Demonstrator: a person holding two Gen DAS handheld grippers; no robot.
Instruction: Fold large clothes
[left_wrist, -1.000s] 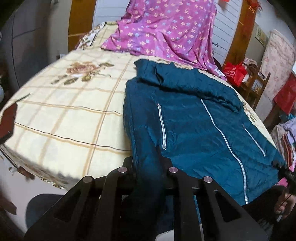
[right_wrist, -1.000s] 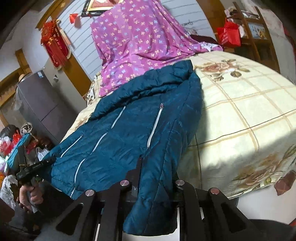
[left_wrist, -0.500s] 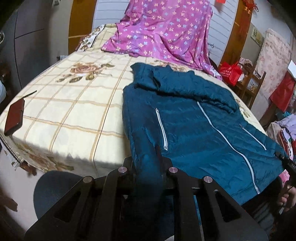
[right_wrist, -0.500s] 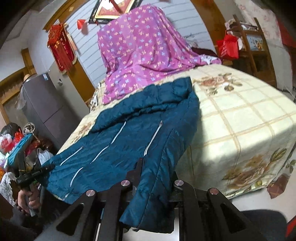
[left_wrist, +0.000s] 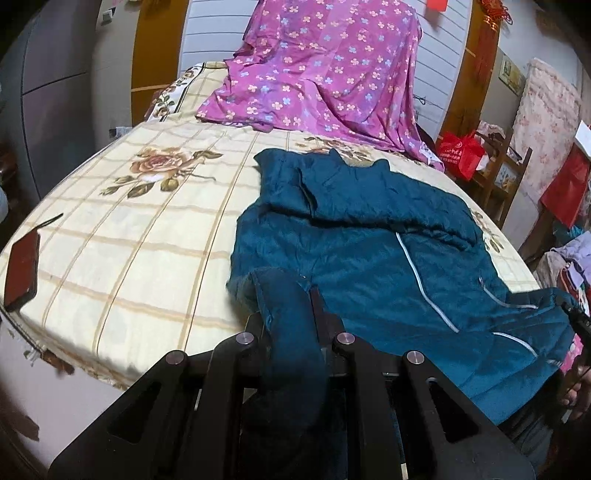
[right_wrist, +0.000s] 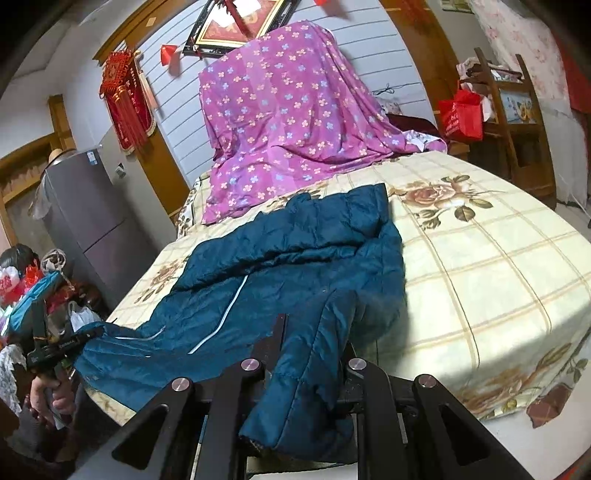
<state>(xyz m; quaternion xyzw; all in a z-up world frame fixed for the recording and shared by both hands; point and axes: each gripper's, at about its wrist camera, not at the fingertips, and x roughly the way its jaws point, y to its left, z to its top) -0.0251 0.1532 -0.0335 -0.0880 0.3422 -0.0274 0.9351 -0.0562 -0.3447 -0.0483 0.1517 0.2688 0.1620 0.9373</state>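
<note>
A wide bed covered by a cream checked sheet with rose prints (left_wrist: 122, 251) fills both views, with a magenta floral cloth (right_wrist: 295, 122) draped over something at its head. On the sheet a large teal quilted puffer jacket with pale zips (left_wrist: 369, 258) is spread front-up, collar toward the magenta cloth and hem hanging off the near edge of the bed. It is judged light, soft and bulky, with a slick shell that may slide in a shallow pinch, so the stitched hem corners are taken as the firmest hold. The left gripper (left_wrist: 291, 332) is closed on a bunch of hem at one corner; the right gripper (right_wrist: 314, 354) is likewise clamped on the opposite hem corner, with padding bulging between the jaws. A small dark red phone-like slab (left_wrist: 22, 269) lies well apart near the sheet's edge
</note>
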